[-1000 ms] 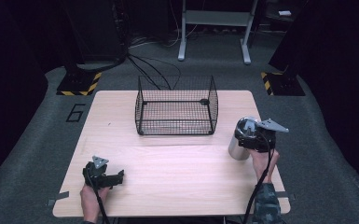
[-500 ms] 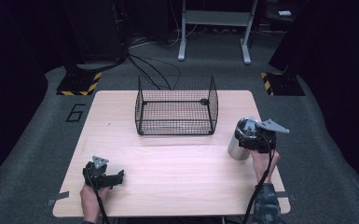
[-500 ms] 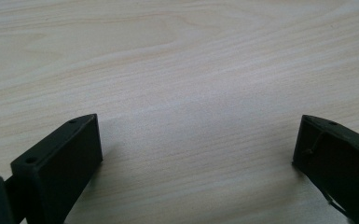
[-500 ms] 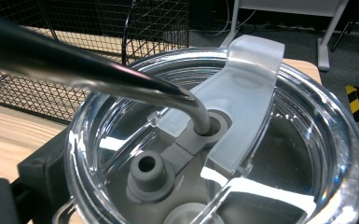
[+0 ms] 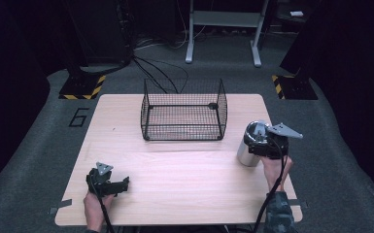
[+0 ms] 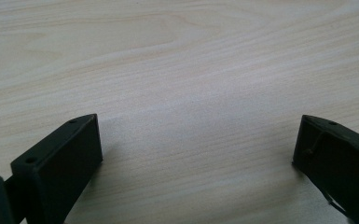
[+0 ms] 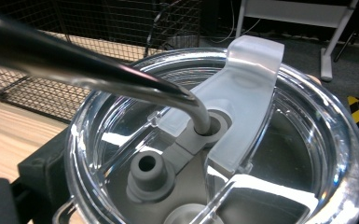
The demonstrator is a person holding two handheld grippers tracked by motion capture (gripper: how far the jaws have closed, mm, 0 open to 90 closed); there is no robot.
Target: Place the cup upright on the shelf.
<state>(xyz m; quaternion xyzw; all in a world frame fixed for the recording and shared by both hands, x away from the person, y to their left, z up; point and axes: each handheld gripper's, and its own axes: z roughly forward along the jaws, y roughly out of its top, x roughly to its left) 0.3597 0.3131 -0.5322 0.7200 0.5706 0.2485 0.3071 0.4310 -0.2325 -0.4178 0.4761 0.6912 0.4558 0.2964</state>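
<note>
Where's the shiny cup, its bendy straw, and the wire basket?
Shiny cup (image 5: 245, 151): high view, on its steel side wall.
Bendy straw (image 7: 121, 79): right gripper view, on the metal tube above the lid.
Wire basket (image 5: 183, 130): high view, on its near mesh wall.

Items counted on the wooden table: one black wire basket, open at the top, and one stainless steel tumbler. On the tumbler, one clear plastic lid is fitted, and one bent metal straw is passed through it. In the lid, two grey rubber grommets are counted, one of them taken up by the straw. Two handheld grippers are counted: one left gripper and one right gripper, each with two black jaws. Beyond the table, two black bases with yellow hazard stripes are counted on the floor, and one painted numeral 6.
</note>
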